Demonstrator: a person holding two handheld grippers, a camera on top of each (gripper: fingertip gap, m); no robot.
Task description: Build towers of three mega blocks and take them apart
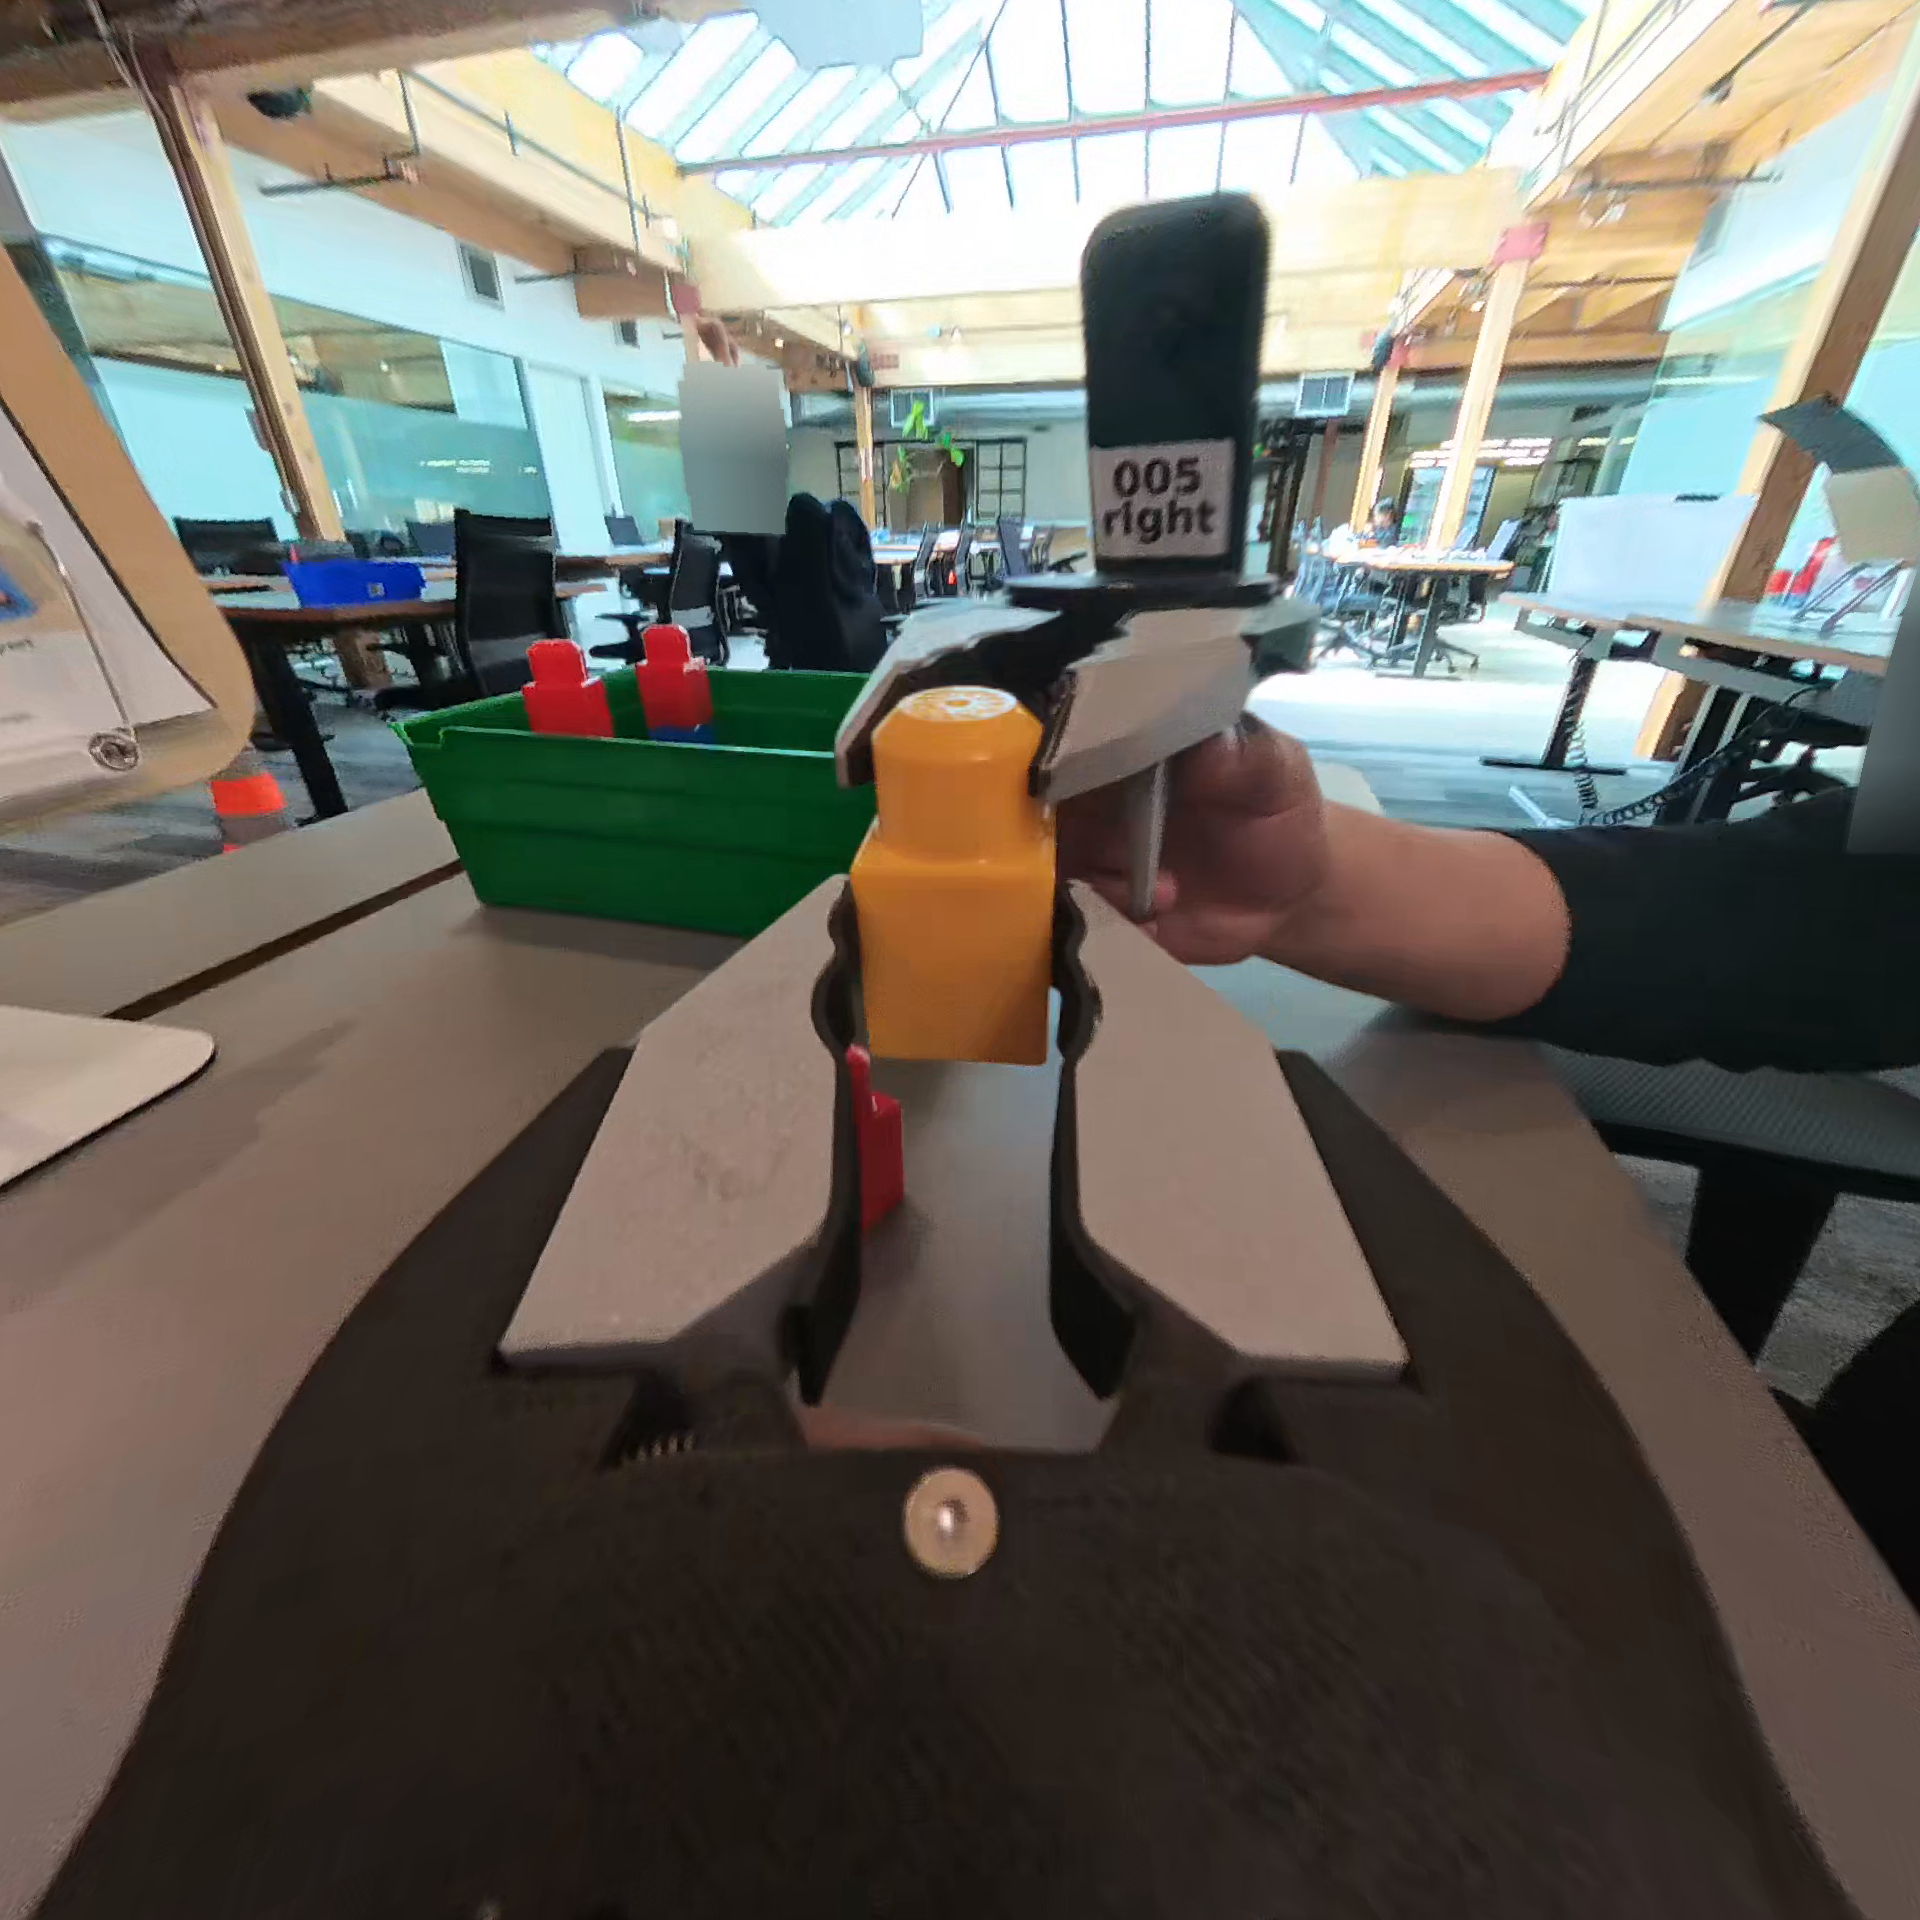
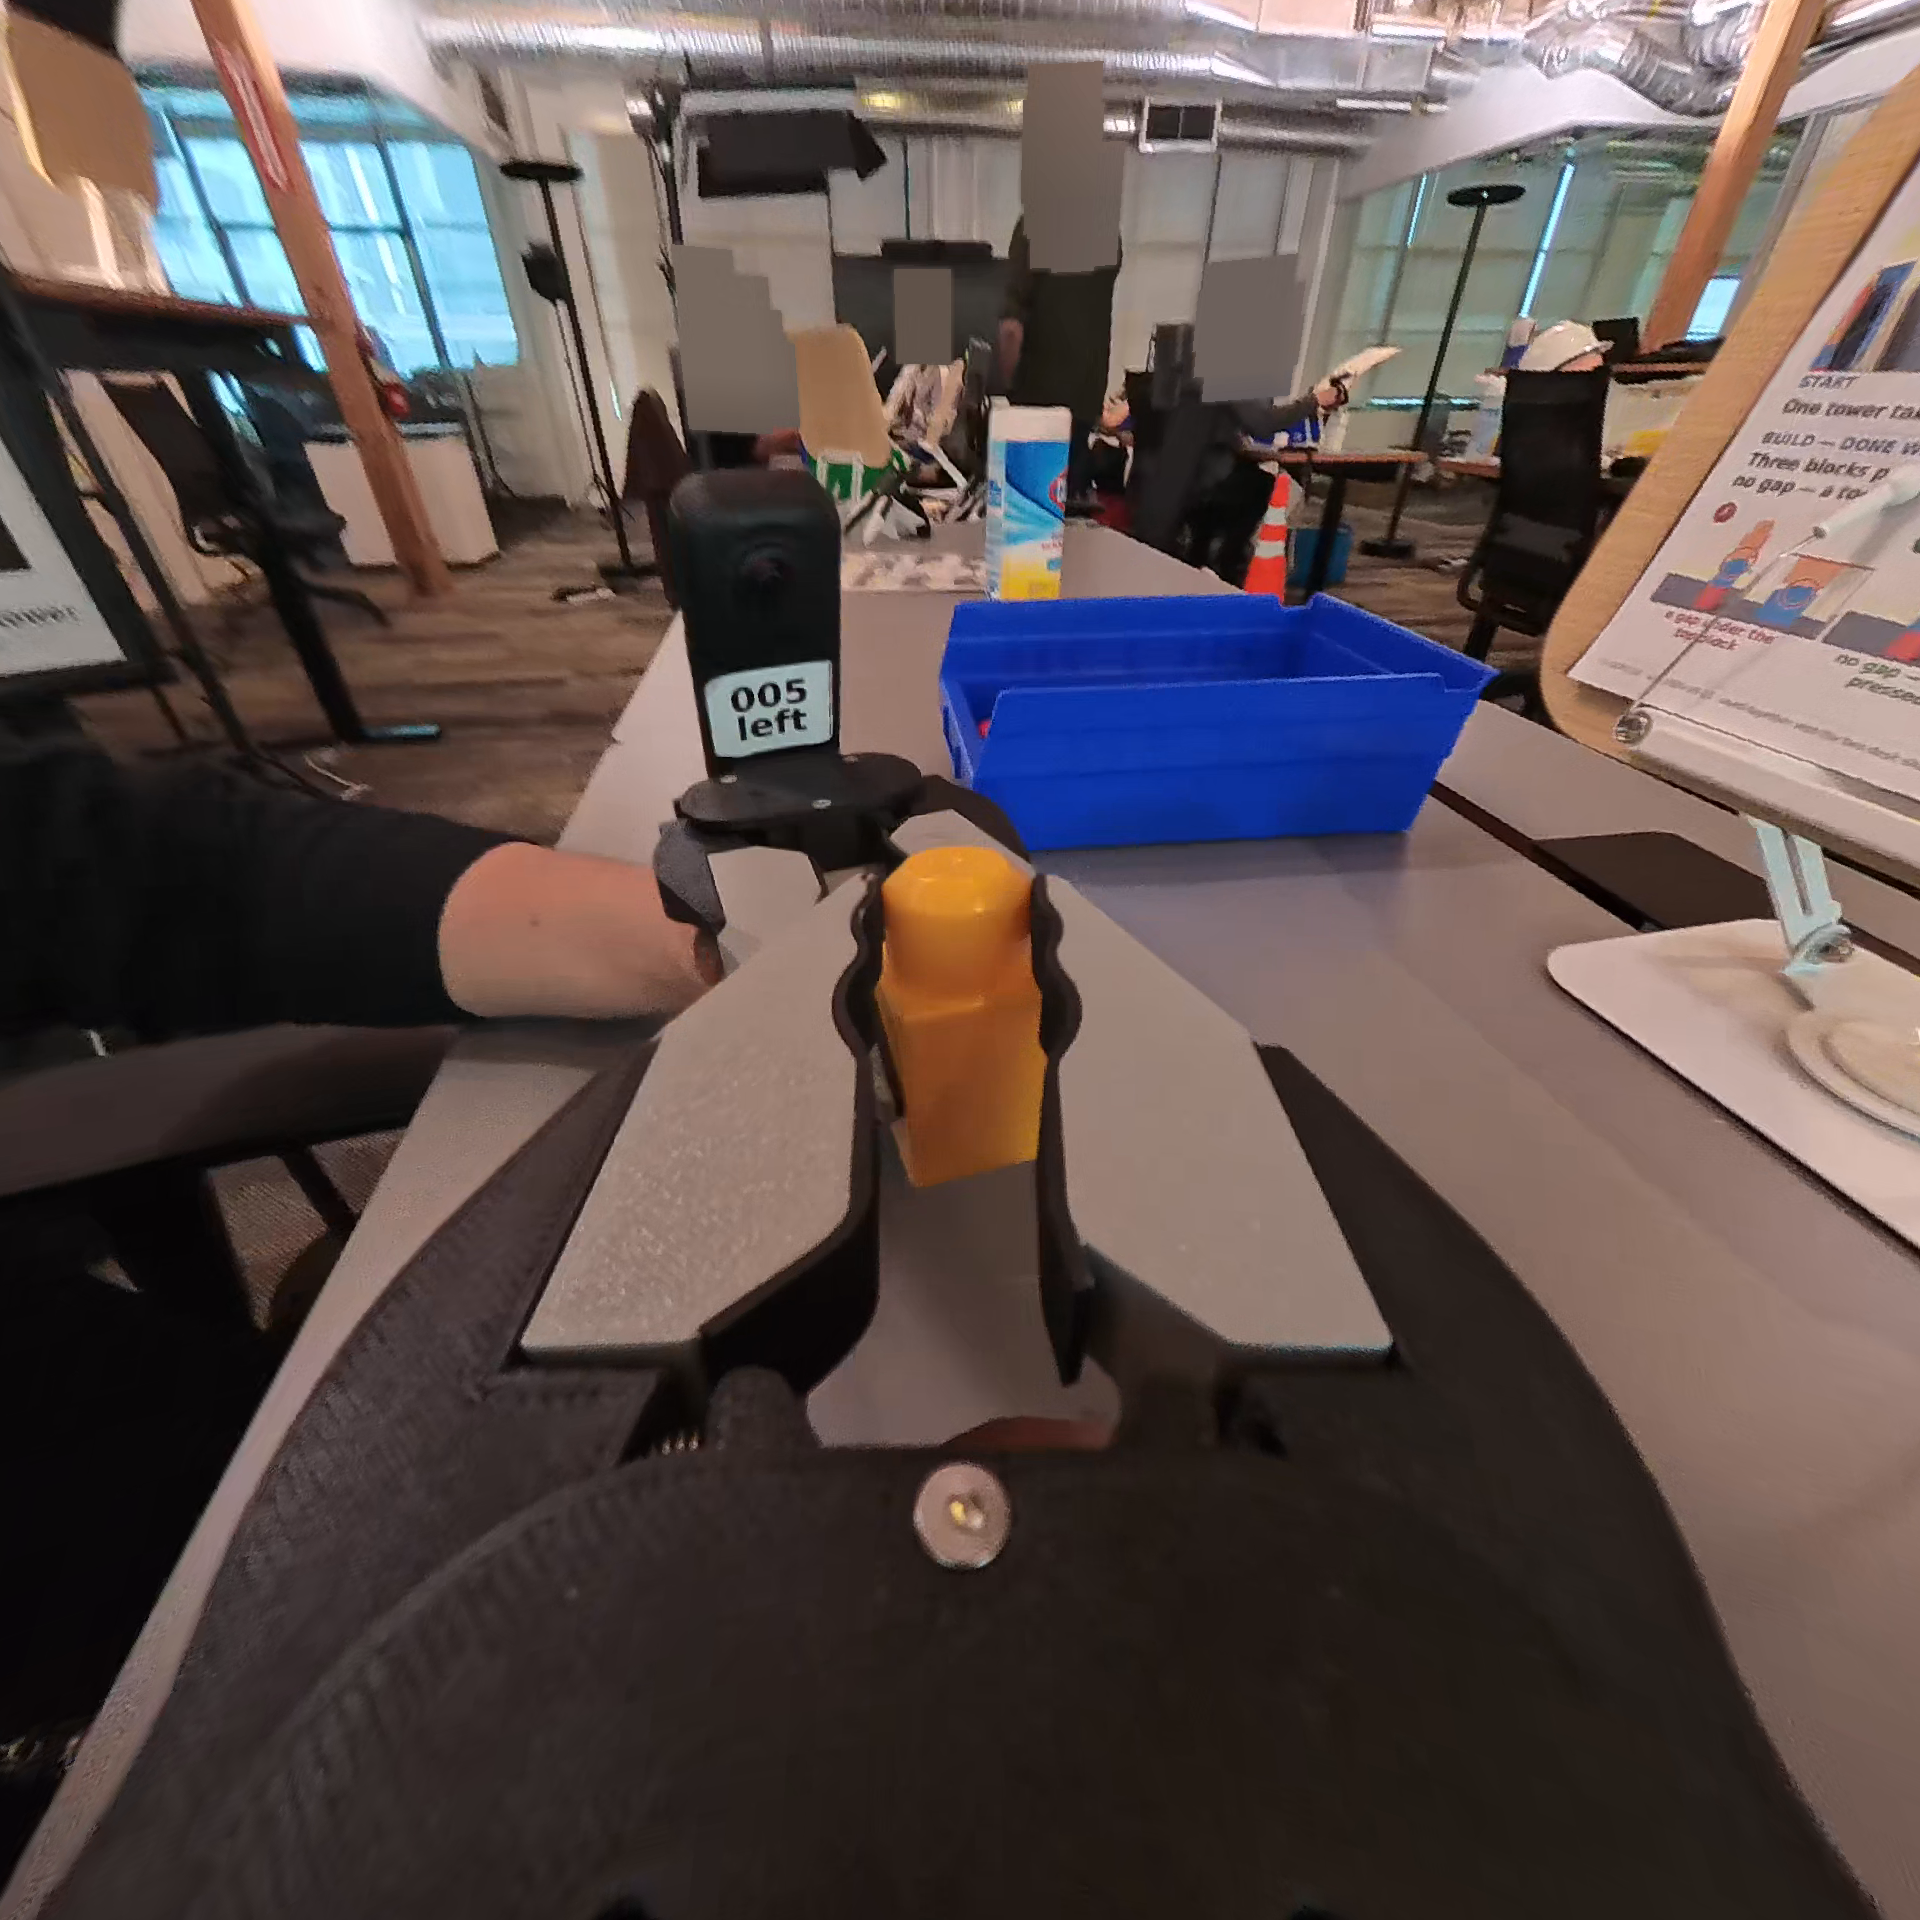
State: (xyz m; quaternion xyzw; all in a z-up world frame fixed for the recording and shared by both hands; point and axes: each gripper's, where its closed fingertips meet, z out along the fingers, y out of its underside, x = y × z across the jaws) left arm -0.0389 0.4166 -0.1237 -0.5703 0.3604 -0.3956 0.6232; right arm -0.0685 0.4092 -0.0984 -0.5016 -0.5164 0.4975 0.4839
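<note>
The right gripper point(image 2: 956, 935) clamps the yellow block point(image 2: 961, 1049) by its stud; a blue bin point(image 2: 1195, 769) sits far right on the worktop point(image 2: 1403, 1039).

A white printed sticker point(image 1: 1162, 502) sits on the far black camera housing point(image 1: 1174, 343). A similar sticker point(image 2: 769, 709) marks the other housing point(image 2: 753, 582). A printed instruction sheet point(image 2: 1787, 540) leans on a stand.

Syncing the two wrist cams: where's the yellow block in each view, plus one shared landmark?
Left wrist view: yellow block at centre, its body between the left gripper fingers, its stud between the right gripper's, which reach in from behind.
Right wrist view: yellow block at centre, stud between the right gripper fingers.
Shared landmark: the grey table.
</note>
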